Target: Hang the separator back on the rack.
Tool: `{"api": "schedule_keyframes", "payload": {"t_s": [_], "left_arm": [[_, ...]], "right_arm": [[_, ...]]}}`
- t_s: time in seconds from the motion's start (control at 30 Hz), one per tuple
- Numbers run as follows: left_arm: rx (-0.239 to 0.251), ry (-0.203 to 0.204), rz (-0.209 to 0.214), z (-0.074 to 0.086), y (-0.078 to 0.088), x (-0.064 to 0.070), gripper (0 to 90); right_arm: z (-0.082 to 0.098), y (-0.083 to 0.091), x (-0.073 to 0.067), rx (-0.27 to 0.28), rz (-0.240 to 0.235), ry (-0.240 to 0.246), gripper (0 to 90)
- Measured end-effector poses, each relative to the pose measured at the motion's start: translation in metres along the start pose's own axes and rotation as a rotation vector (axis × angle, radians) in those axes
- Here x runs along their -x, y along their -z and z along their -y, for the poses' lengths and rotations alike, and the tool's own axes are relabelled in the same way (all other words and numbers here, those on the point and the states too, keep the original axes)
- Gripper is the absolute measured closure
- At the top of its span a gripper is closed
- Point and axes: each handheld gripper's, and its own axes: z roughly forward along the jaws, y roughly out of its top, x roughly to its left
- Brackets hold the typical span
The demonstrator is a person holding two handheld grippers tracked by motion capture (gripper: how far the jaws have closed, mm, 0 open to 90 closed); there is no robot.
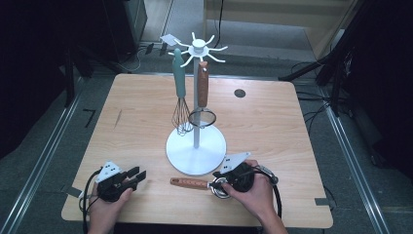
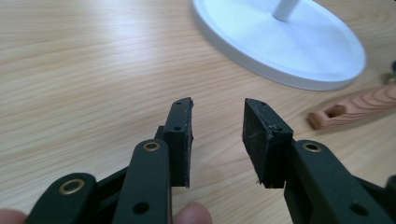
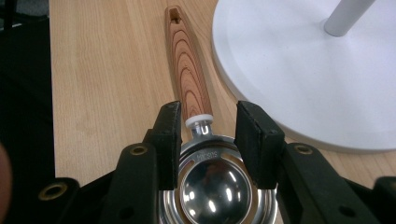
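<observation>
Near the front edge of the tabletop [image 1: 146,112] lies a wooden-handled scoop [image 1: 195,183], its steel bowl toward the right, just beside the white stand's base [image 1: 195,151]. The right claw [image 3: 208,135] hangs over that bowl, its jaws parted on either side of the neck without pressing it. By the front left corner, the left claw [image 2: 217,140] stands open over bare wood, nothing between its jaws.

Scoop [image 1: 197,183] lies on table [image 1: 272,126] — before stand [image 1: 196,148], between both tools.
</observation>
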Motion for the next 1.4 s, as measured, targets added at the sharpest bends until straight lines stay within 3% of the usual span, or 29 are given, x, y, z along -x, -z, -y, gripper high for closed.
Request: {"api": "schedule_keyframes", "payload": {"t_s": [0.3,0.47,0.53,0.73,1.0,1.13,1.17,1.2,1.3,1.33,1.37,1.4], "left_arm": [[0.029,0.037,-0.088,0.007,0.02,-0.024,62.4],[0.029,0.032,-0.107,0.01,0.024,-0.024,62.5],[0.025,0.021,-0.118,0.012,0.026,-0.023,62.5],[0.019,0.015,-0.125,0.014,0.027,-0.023,62.5],[0.017,0.03,-0.126,0.017,0.03,-0.023,63.1],[0.018,0.036,-0.128,0.017,0.03,-0.023,63.2],[0.016,0.035,-0.128,0.017,0.03,-0.023,63.2],[0.015,0.035,-0.128,0.017,0.031,-0.023,63.3],[0.012,0.031,-0.128,0.017,0.03,-0.023,63.8],[0.011,0.032,-0.129,0.017,0.03,-0.023,63.8],[0.011,0.032,-0.129,0.017,0.03,-0.023,63.9],[0.012,0.033,-0.129,0.017,0.03,-0.023,64.0]], "right_arm": [[-0.016,-0.01,0.001,-0.083,-0.032,0.083,66.3],[-0.025,-0.018,0.0,-0.147,-0.031,0.131,67.0],[-0.027,-0.02,0.0,-0.167,-0.035,0.13,67.5],[-0.032,-0.029,-0.002,-0.263,-0.03,0.131,67.5],[-0.04,-0.04,-0.006,-0.345,-0.025,0.161,68.8],[-0.048,-0.044,-0.009,-0.398,-0.011,0.193,69.5],[-0.05,-0.048,-0.005,-0.382,-0.024,0.258,69.5],[-0.05,-0.047,-0.01,-0.416,-0.013,0.196,69.6],[-0.052,-0.052,-0.01,-0.471,0.0,0.207,69.1],[-0.052,-0.056,-0.008,-0.457,-0.004,0.262,69.2],[-0.053,-0.055,-0.011,-0.498,0.005,0.22,68.9],[-0.053,-0.056,-0.011,-0.499,0.003,0.226,68.8]]}}
